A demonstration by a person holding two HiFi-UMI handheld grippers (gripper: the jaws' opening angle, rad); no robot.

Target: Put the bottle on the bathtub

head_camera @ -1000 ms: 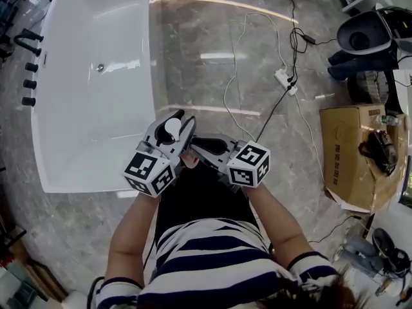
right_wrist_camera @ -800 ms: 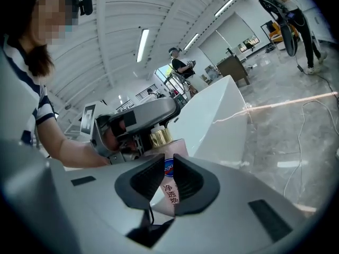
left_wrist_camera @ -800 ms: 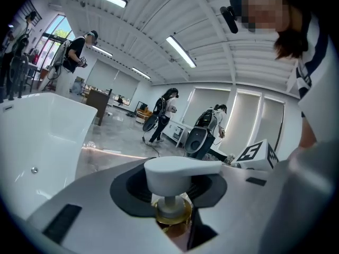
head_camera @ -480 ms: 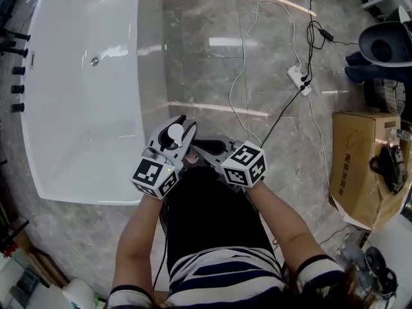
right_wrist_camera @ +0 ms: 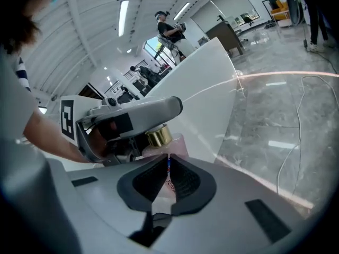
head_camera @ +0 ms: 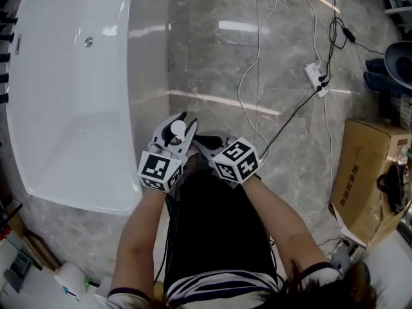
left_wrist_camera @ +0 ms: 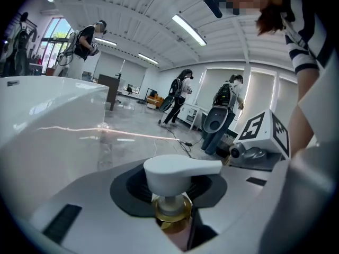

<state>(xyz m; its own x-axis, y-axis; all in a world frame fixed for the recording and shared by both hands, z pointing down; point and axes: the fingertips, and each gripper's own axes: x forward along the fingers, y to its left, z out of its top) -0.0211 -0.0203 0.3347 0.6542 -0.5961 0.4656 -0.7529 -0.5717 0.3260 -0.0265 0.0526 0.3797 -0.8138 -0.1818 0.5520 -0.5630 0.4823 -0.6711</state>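
1. The white bathtub (head_camera: pixel 71 140) fills the left of the head view. A round metal drain (head_camera: pixel 88 42) sits in its glossy basin, and black tap fittings (head_camera: pixel 5 37) line its far left edge.
2. The person stands just beside the tub's right outer wall, on a polished grey marble-look floor (head_camera: pixel 212 56) that mirrors the ceiling lights.
3. Thin cables trail across the floor to one white power strip (head_camera: pixel 313 74). One brown cardboard box (head_camera: pixel 367 172) stands well apart at the right.
4. There is one bottle (left_wrist_camera: pixel 177 173), with a broad white plastic pump head, a shiny gold collar and a pinkish body.
5. The left gripper (head_camera: pixel 179 124) pinches the bottle at its neck, just under the collar. The bottle is held in the air close to the tub's outer wall and rests on nothing.
6. The right gripper (right_wrist_camera: pixel 168 163) has its ribbed black pads pressed together. Only a thin slit is left, and the pink body with some print shows through it. Its tips sit just beside the bottle.
7. There are two grippers, each with one cube of black-and-white square markers, the left cube (head_camera: pixel 161 170) and the right cube (head_camera: pixel 236 161).
8. The left gripper view shows three people in the background of a bright hall.
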